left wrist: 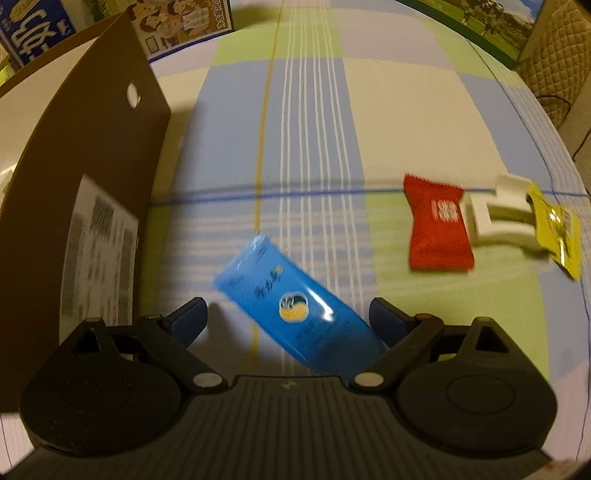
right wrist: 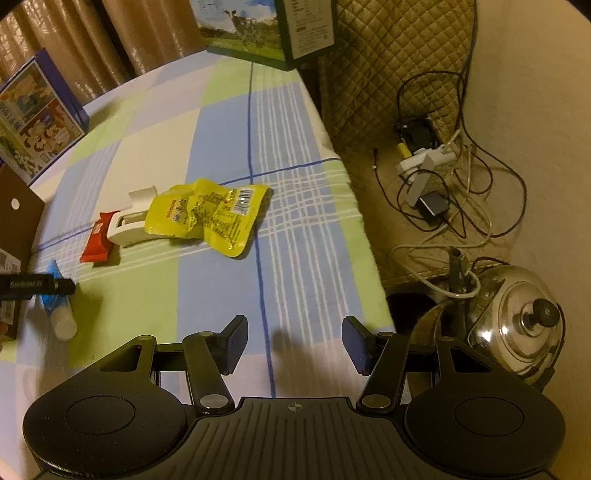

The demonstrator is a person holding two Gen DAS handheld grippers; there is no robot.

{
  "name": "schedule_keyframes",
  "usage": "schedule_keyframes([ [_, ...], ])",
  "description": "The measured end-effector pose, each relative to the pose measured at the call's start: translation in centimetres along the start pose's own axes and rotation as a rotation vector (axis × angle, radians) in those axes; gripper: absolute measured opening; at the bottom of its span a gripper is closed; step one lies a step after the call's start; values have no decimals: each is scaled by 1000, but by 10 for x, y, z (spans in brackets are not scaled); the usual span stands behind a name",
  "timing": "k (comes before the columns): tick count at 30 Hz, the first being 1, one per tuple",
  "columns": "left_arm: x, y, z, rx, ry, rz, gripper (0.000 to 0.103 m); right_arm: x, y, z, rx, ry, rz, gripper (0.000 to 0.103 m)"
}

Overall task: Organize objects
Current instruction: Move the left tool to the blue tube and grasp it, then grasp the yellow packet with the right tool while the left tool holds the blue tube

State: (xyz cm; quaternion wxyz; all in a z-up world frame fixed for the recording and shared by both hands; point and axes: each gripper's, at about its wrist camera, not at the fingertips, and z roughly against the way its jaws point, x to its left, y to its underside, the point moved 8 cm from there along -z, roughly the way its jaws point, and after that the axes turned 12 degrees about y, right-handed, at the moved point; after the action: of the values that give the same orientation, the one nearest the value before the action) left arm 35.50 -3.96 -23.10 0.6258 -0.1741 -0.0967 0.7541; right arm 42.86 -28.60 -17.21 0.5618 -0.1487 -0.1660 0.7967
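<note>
A blue tube (left wrist: 295, 306) lies slantwise on the checked tablecloth (left wrist: 317, 129), between the wide-apart fingers of my left gripper (left wrist: 288, 314), which is open. Its lower end runs close to the right finger; contact is unclear. The right wrist view shows the same tube (right wrist: 50, 295) with a white cap, under a black part of the left gripper (right wrist: 37, 286). A red packet (left wrist: 437, 225), a white plastic piece (left wrist: 495, 218) and a yellow pouch (left wrist: 557, 232) lie together to the right. My right gripper (right wrist: 295, 332) hangs open with nothing in it, near the table's right edge.
A brown cardboard box (left wrist: 85, 184) with a label stands at the left. Printed cartons (right wrist: 33, 114) (right wrist: 269, 29) sit along the back. Beyond the table edge (right wrist: 369, 258), a steel kettle (right wrist: 517, 325), a power strip (right wrist: 424, 158) and tangled cables lie on the floor.
</note>
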Motion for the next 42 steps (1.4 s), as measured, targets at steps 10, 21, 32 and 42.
schedule_keyframes([
  [10, -3, 18, 12, -27, 75, -38, 56, 15, -7, -4, -18, -29, 70, 54],
  [21, 3, 28, 16, -28, 70, -41, 47, 35, -87, -24, -171, -135, 93, 21],
  [32, 12, 37, 22, -30, 65, -30, 47, 66, -131, -86, -75, -258, 95, 7],
  [42, 15, 40, 26, -35, 66, -37, 48, 62, -80, -76, -4, -355, 125, 7],
])
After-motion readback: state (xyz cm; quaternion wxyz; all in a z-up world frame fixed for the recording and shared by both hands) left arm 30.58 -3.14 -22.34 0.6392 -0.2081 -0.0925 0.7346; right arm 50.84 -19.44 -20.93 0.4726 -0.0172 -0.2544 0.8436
